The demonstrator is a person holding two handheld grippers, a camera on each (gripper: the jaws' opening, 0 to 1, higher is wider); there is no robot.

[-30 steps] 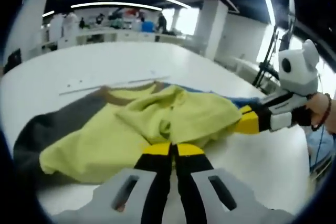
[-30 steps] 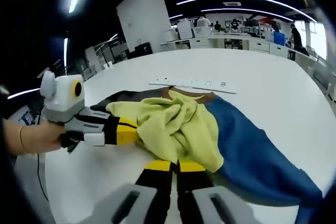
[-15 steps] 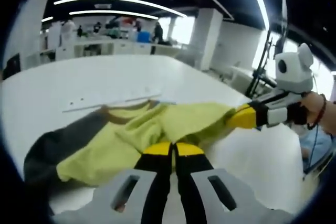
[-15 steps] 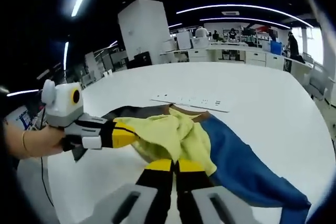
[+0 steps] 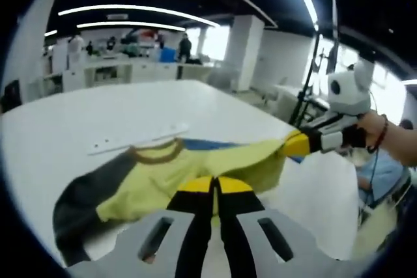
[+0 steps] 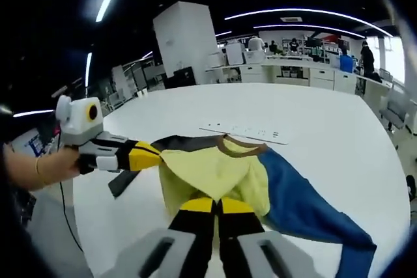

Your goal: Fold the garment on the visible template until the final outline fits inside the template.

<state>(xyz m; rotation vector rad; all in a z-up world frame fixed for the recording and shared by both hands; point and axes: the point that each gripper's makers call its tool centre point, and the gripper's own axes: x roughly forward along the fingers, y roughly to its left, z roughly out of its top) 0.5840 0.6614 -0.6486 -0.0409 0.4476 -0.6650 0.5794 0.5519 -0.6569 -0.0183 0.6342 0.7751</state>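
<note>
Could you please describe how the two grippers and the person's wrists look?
Both the left gripper and the right gripper have black jaws with yellow bands near the tips, mounted on pale grey bodies with slotted openings. Seen from the side, each has a black and white middle section. The person wears a dark bead bracelet on the right wrist and a thin band on the left wrist.

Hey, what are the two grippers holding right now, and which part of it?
Both hold the garment by its yellow hem edge: left gripper and right gripper pinch opposite ends of it.
</note>
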